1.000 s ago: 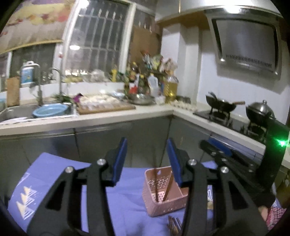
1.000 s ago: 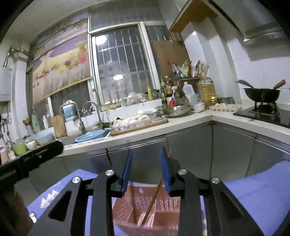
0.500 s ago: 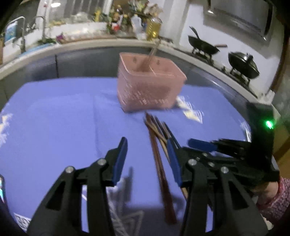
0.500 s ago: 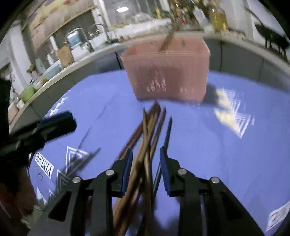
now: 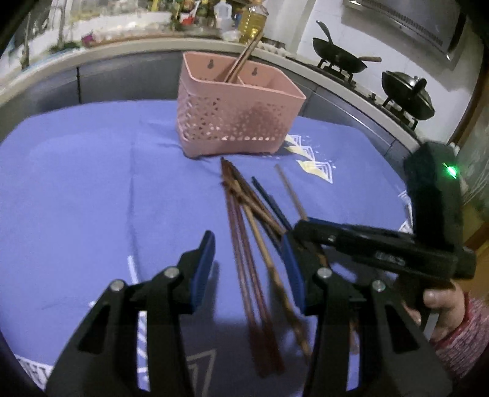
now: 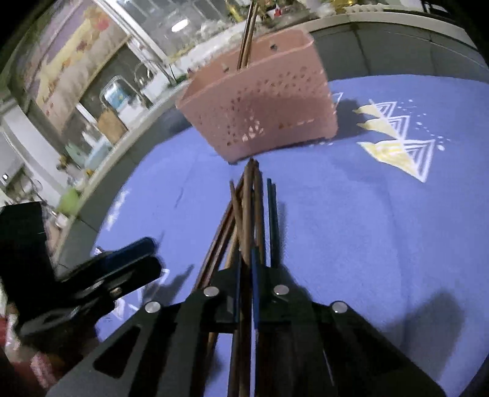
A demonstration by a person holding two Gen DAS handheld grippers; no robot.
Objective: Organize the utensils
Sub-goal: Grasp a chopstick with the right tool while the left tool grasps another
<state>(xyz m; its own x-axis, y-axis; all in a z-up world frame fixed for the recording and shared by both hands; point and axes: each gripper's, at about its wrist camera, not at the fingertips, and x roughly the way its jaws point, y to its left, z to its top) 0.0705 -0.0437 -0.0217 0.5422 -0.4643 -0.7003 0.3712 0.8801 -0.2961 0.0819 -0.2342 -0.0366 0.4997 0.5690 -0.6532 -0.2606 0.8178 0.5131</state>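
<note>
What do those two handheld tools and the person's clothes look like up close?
Both are black plastic, each with two fingers lined in blue pads and pinned with silver rivets. The left gripper shows this best. The right gripper has a boxy black body with a green light. A reddish patterned knit sleeve covers the wrist behind it.

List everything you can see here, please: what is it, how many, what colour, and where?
basket: one, pink, perforated, on the cloth at the far side.
chopsticks in basket: a few, brown, leaning in its left compartment.
loose chopsticks: a pile, count unclear, mostly brown, some dark, on the cloth before the basket.
cloth: one, blue with white and yellow triangles, covering the table.
woks: two, black, on the stove at the far right.
bottles: several, mixed colours, on the far counter.
left gripper: black with blue fingers, open over the pile.
right gripper: black, fingers shut on one brown chopstick.
hand: one, patterned sleeve, holding the right gripper.
</note>
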